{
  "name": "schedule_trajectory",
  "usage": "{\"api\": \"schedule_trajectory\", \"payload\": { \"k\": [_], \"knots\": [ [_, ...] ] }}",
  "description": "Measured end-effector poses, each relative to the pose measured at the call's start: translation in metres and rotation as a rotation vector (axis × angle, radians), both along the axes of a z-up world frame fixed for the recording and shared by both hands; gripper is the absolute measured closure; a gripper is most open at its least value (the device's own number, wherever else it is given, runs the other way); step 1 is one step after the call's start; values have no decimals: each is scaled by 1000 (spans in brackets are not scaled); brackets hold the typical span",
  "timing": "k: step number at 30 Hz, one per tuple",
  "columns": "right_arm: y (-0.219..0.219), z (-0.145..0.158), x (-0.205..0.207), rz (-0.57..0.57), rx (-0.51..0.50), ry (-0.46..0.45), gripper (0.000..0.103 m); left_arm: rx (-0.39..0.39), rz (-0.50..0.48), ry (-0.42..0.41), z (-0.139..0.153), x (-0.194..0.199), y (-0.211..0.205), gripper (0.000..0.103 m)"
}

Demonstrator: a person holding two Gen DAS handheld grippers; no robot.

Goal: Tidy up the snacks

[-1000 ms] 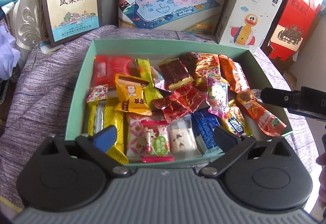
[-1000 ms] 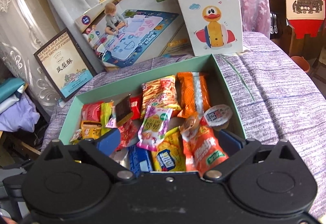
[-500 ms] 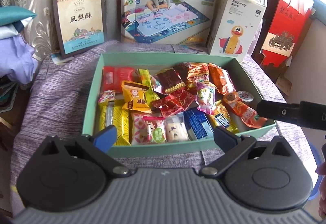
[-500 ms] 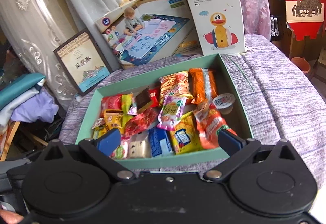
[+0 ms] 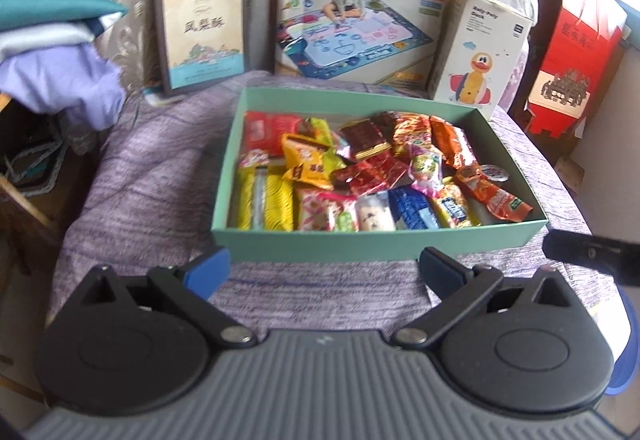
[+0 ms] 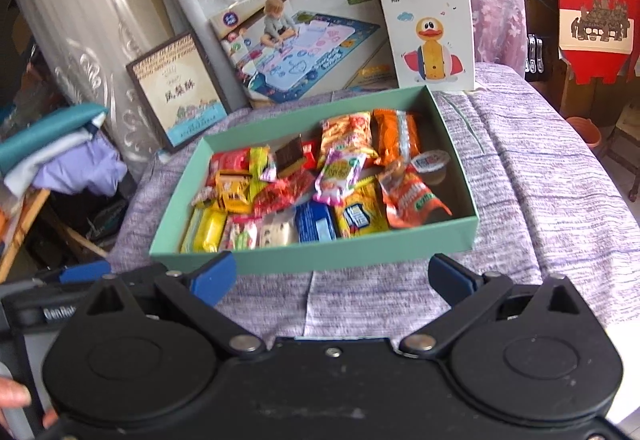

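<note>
Holding: nothing in either gripper, both hanging short of the box, above the cloth.
Left gripper point(image 5: 324, 268): jaws spread wide, blue-padded fingertips point(image 5: 208, 266) apart and empty, level with the box's near wall.
Right gripper point(image 6: 332, 276): jaws spread wide and empty, blue pads in front of the box's near wall; also seen as a black bar at the right edge of the left wrist view.
Snack box: shallow mint-green cardboard box point(image 5: 360, 246) point(image 6: 352, 252), open-topped, resting on the purple-streaked cloth-covered surface point(image 5: 160, 159) point(image 6: 540, 179).
Contents: assorted wrapped snacks point(image 5: 360, 175) point(image 6: 312, 183), red, yellow, orange and blue packets lying in a loose layer.
Behind: white duck toy carton point(image 6: 428, 19), colourful play-mat box point(image 5: 352, 35), brown-framed pastry box point(image 5: 202, 27), all upright.
Far right: red paper bag point(image 5: 576, 51).
</note>
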State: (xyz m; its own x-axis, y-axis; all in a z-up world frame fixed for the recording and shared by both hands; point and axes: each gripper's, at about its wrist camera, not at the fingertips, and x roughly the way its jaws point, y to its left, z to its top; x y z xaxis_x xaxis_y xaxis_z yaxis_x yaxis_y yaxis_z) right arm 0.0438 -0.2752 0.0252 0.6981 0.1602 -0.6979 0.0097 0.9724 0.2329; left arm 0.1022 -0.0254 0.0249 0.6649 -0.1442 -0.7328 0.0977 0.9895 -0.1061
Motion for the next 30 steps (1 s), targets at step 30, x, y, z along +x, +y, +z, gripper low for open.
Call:
{"api": "schedule_trajectory", "payload": {
  "k": [30],
  "knots": [
    [8,-68,-11,-9,-152,192,0,114,91,77,-61,-23,20,0]
  ]
}}
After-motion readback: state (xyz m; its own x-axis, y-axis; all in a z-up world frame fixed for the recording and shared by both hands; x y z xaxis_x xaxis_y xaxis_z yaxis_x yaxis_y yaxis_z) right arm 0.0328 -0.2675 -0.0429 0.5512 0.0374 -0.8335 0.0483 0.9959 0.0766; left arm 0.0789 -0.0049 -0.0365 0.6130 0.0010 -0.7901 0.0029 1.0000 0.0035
